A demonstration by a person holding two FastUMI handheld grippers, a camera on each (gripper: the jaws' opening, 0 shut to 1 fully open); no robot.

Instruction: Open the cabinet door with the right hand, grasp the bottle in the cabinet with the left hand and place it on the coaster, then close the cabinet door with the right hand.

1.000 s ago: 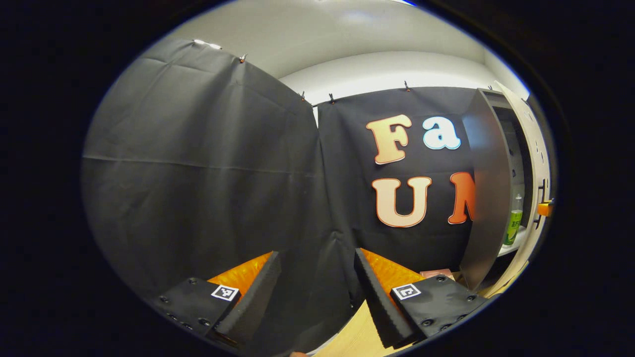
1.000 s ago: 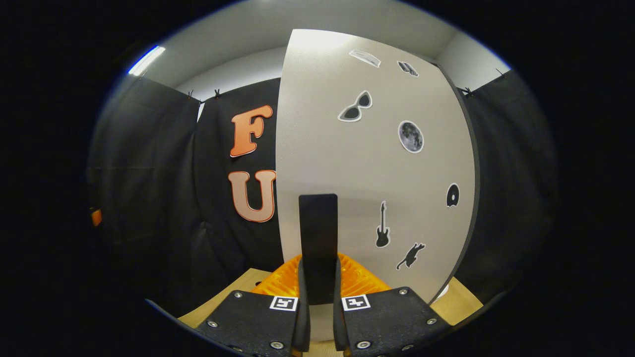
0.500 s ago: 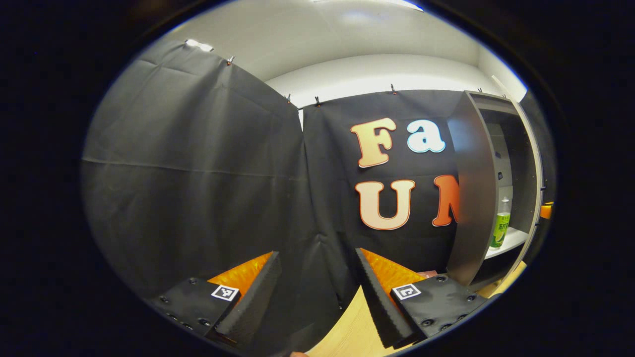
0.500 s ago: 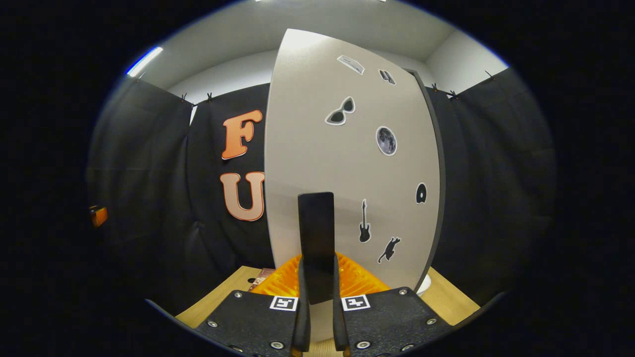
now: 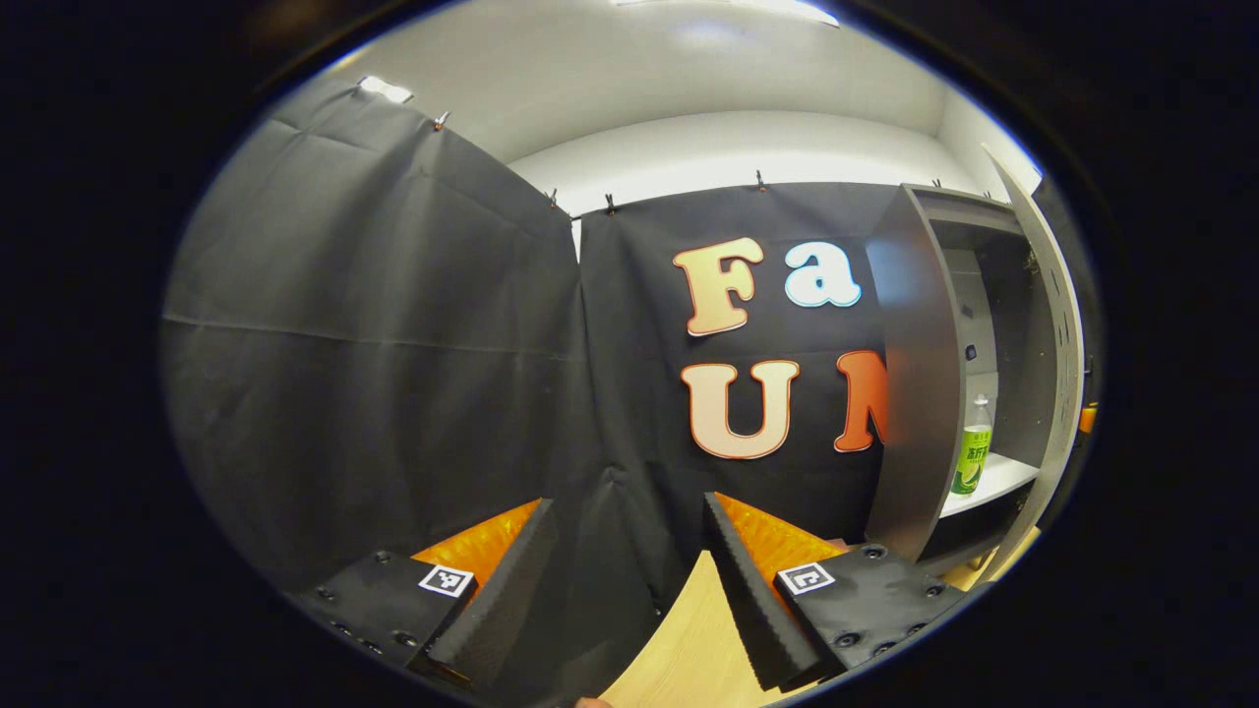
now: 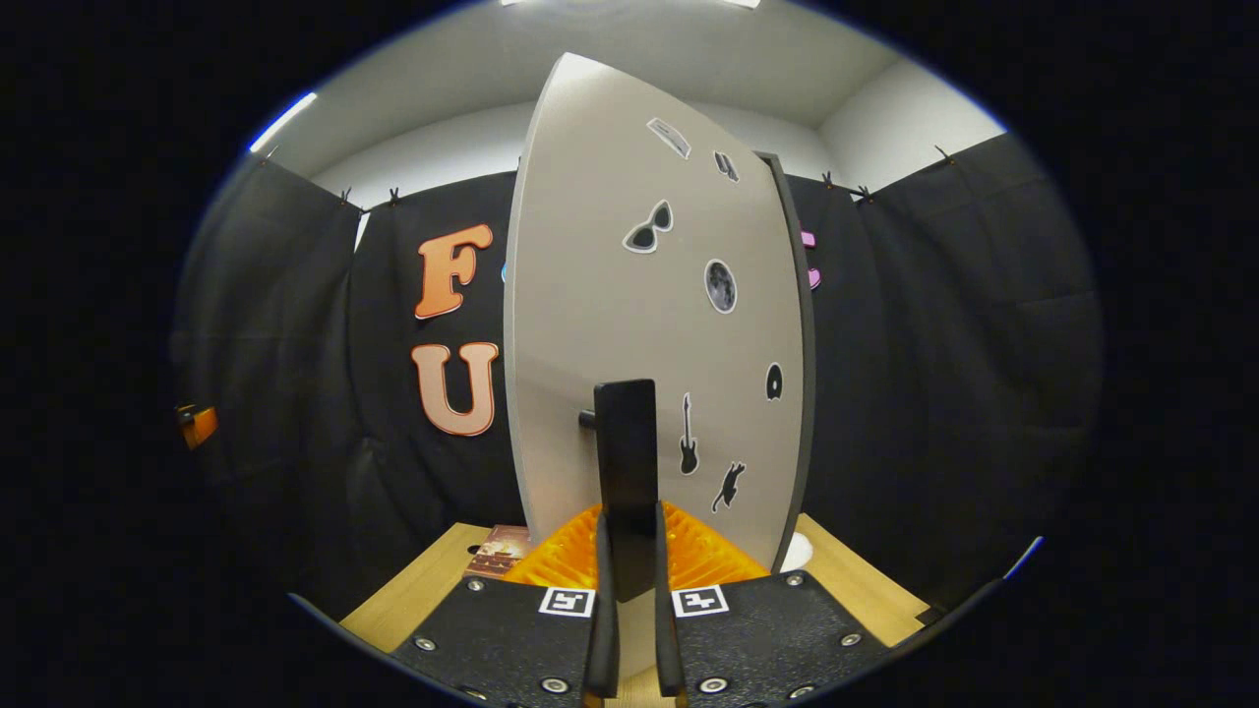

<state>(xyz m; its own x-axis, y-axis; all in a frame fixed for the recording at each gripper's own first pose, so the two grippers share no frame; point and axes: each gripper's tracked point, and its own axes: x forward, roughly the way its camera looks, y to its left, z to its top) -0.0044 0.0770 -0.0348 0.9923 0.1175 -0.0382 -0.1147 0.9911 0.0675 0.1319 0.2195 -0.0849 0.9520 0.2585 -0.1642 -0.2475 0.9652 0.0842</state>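
My right gripper [image 6: 629, 536] is shut on the black bar handle [image 6: 627, 452] of the pale cabinet door [image 6: 629, 324], which carries small stickers and stands swung wide open. In the left gripper view the grey cabinet [image 5: 910, 393] is at the far right with its door [image 5: 1067, 315] open. Inside it a green-labelled bottle [image 5: 972, 448] stands upright on a white shelf [image 5: 1003, 477]. My left gripper [image 5: 626, 506] is open and holds nothing, well to the left of the cabinet and facing the cloth wall. A brown square coaster [image 6: 500, 551] lies on the wooden table [image 6: 413, 600], left of the door.
Black cloth walls close the booth on all sides. A white round object [image 6: 799, 553] shows under the door's lower right corner. The table's light wood [image 5: 689, 639] runs below my left gripper's fingers toward the cabinet's foot.
The door has swung further open with my right gripper on its handle. The left gripper view has shifted, so the cabinet's inside and the bottle sit further into the picture.
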